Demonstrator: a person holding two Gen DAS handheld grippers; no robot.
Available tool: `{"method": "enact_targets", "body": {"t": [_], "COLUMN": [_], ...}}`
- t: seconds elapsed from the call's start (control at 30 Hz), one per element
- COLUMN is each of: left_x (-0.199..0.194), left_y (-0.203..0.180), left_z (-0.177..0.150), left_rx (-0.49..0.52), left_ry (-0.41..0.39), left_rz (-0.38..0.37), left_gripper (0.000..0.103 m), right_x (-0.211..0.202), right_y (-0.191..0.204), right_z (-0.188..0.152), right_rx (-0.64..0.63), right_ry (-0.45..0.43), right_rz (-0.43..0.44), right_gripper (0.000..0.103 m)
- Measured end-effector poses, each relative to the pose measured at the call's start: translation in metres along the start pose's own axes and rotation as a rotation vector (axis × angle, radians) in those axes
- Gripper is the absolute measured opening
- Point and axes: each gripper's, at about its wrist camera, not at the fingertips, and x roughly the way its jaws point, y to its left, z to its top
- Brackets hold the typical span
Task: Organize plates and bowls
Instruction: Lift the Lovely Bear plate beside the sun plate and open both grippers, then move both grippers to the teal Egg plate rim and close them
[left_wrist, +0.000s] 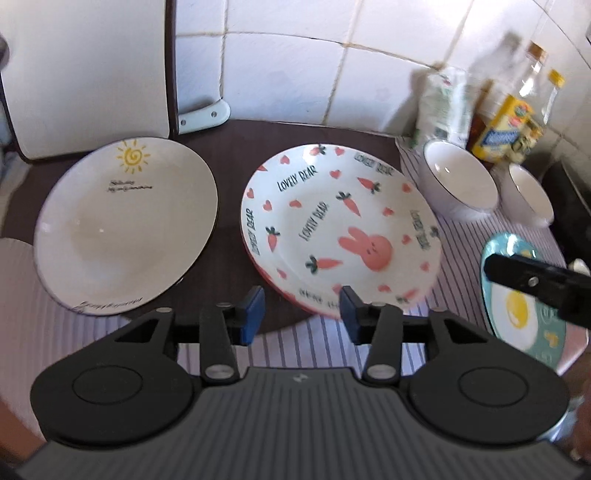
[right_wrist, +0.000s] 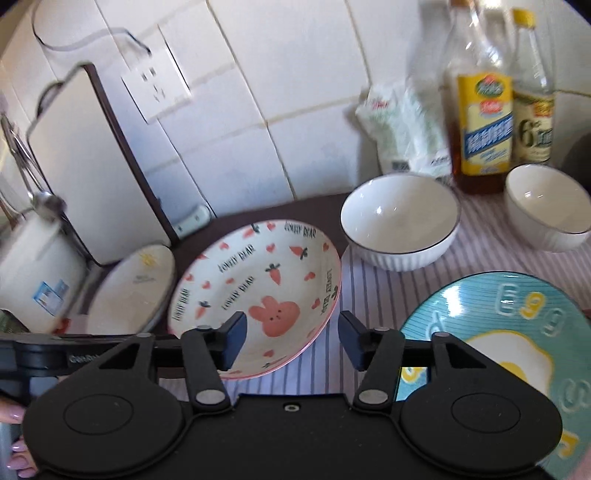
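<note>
A white plate with a yellow sun (left_wrist: 125, 225) lies at the left; it also shows in the right wrist view (right_wrist: 133, 288). A rabbit-and-carrot plate (left_wrist: 340, 229) (right_wrist: 258, 291) sits in the middle on another pink-rimmed plate. Two white bowls (left_wrist: 460, 181) (left_wrist: 530, 194) stand at the back right, also seen in the right wrist view (right_wrist: 400, 221) (right_wrist: 550, 206). A teal fried-egg plate (left_wrist: 517, 306) (right_wrist: 509, 354) lies at the right. My left gripper (left_wrist: 302, 312) is open and empty, at the rabbit plate's near rim. My right gripper (right_wrist: 292, 339) is open and empty, between the rabbit plate and the egg plate.
A striped cloth (right_wrist: 369, 284) covers the right counter and a dark mat (left_wrist: 229, 206) the left. Bottles (right_wrist: 480, 110) and a bag (right_wrist: 406, 129) stand against the tiled wall. A cutting board (right_wrist: 92, 166) leans at the left beside a white utensil holder (right_wrist: 37, 269).
</note>
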Motion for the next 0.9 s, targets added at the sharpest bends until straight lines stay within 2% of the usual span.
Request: {"method": "enact_targets", "body": {"t": [0.07,0.1,0.13,0.27,0.3,0.47,0.57,0.63,0.7,0.9], "left_x": [-0.016,-0.024,-0.032,-0.059,-0.066,-0.09,-0.101,-0.109,-0.116,-0.12], "left_y": [-0.01,-0.015,-0.018,-0.03,-0.033,-0.051,-0.064,-0.073,-0.079,-0.094], "left_z": [-0.002,-0.003,-0.004,-0.007,-0.008,-0.015,-0.016,-0.016,-0.017,-0.024], "left_rx": [0.037,0.052,0.058,0.075,0.077,0.096,0.116,0.138,0.147,0.156], "left_ry": [0.014,0.014,0.013,0.015,0.012,-0.017,-0.039,-0.068,-0.088,-0.095], "left_rz": [0.048,0.06,0.063,0.047,0.04,-0.005,0.009,0.016,0.008,-0.039], "left_gripper": [0.054,0.06,0.065,0.068,0.072,0.08,0.081,0.088,0.09,0.098], "right_x": [-0.017,-0.025,-0.035,-0.074,-0.084,-0.115,-0.128,-0.138,-0.149,-0.172], "right_y": [0.002,0.003,0.005,0.01,0.01,0.002,-0.005,-0.012,-0.019,-0.04], "right_z": [0.001,0.003,0.004,0.006,0.005,-0.001,-0.008,-0.012,-0.017,-0.036], "right_rx": [0.008,0.009,0.004,-0.027,-0.032,-0.035,-0.018,-0.009,-0.002,0.03], "right_ry": [0.018,0.035,0.039,0.001,-0.012,-0.04,-0.056,-0.07,-0.086,-0.114], "right_rz": [0.02,0.046,0.065,0.071,0.07,0.046,-0.002,-0.027,-0.034,-0.09], "right_gripper": [0.065,0.066,0.068,0.073,0.074,0.076,0.078,0.082,0.083,0.085]}}
